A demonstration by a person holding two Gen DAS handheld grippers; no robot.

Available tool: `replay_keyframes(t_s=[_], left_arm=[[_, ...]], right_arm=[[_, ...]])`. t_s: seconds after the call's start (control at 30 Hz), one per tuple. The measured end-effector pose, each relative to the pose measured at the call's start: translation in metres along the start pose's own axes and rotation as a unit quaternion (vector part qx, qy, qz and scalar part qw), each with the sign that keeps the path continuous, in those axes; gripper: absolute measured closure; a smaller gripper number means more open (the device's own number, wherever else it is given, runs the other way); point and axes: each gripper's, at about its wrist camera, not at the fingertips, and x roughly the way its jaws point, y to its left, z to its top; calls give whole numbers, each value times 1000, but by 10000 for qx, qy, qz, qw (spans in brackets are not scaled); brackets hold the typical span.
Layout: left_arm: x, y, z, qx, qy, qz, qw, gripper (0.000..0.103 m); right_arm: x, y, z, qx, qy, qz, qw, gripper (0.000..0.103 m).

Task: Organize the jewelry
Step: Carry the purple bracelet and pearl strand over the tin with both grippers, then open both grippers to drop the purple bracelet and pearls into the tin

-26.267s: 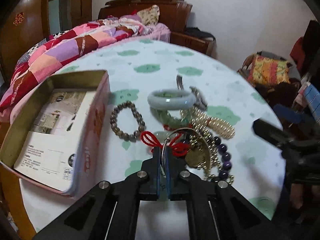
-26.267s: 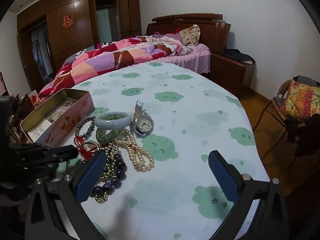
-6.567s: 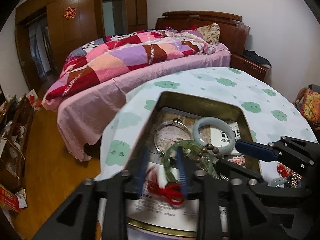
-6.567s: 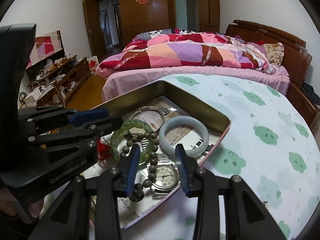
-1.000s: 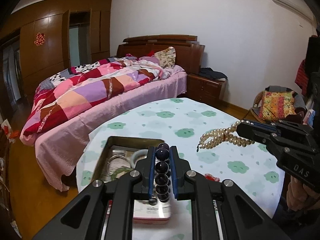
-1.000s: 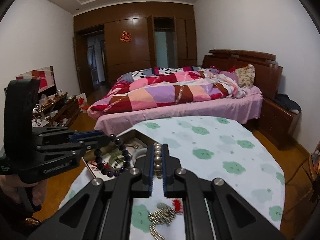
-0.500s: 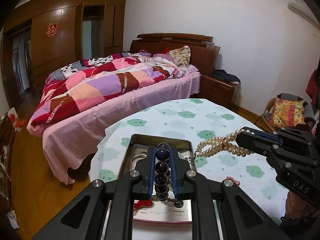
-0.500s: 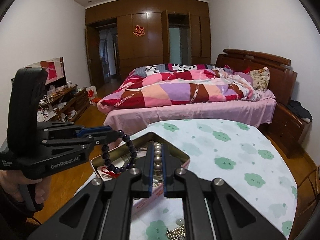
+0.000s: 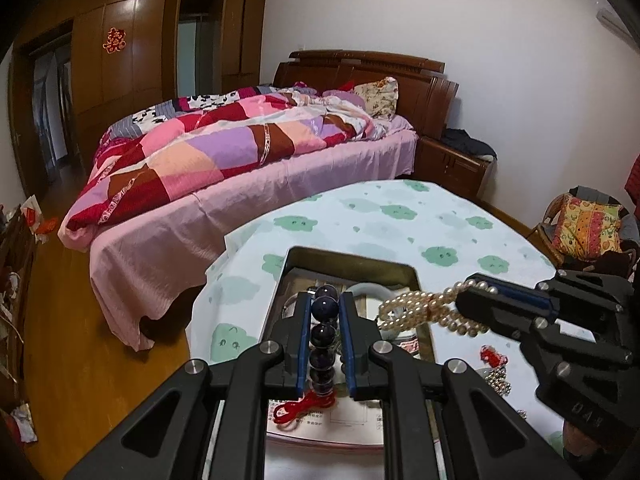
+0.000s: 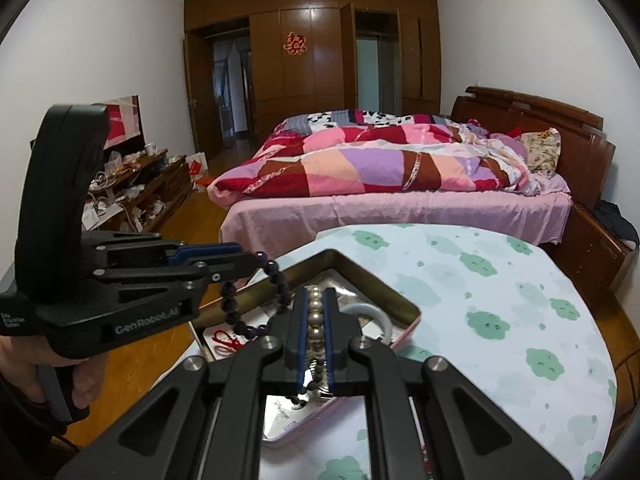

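With both grippers held above the open tin point(image 9: 352, 258), left gripper point(image 9: 325, 320) clamped on the purple bead bracelet point(image 9: 323, 336) hangs nearer its middle than right gripper point(image 10: 315, 316), clamped on the pearl strand point(image 9: 424, 312).

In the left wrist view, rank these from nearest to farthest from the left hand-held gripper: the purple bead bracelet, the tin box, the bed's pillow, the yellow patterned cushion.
1. Purple bead bracelet: clamped in the left hand-held gripper.
2. Tin box: just beneath and ahead, on the table.
3. Yellow patterned cushion: far right, on a chair past the table.
4. Pillow: at the bed's headboard, across the room.
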Motion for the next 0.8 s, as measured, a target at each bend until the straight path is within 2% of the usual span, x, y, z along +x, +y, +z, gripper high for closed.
replay_keyframes(t_s=[0.43, 0.8], left_arm=[[19, 10, -10, 69, 549, 277, 9981, 89], [19, 5, -9, 197, 556, 359, 9976, 89]], right_arm=[[28, 12, -25, -7, 601, 339, 9976, 95], [35, 15, -37, -32, 892, 433, 9951, 93]])
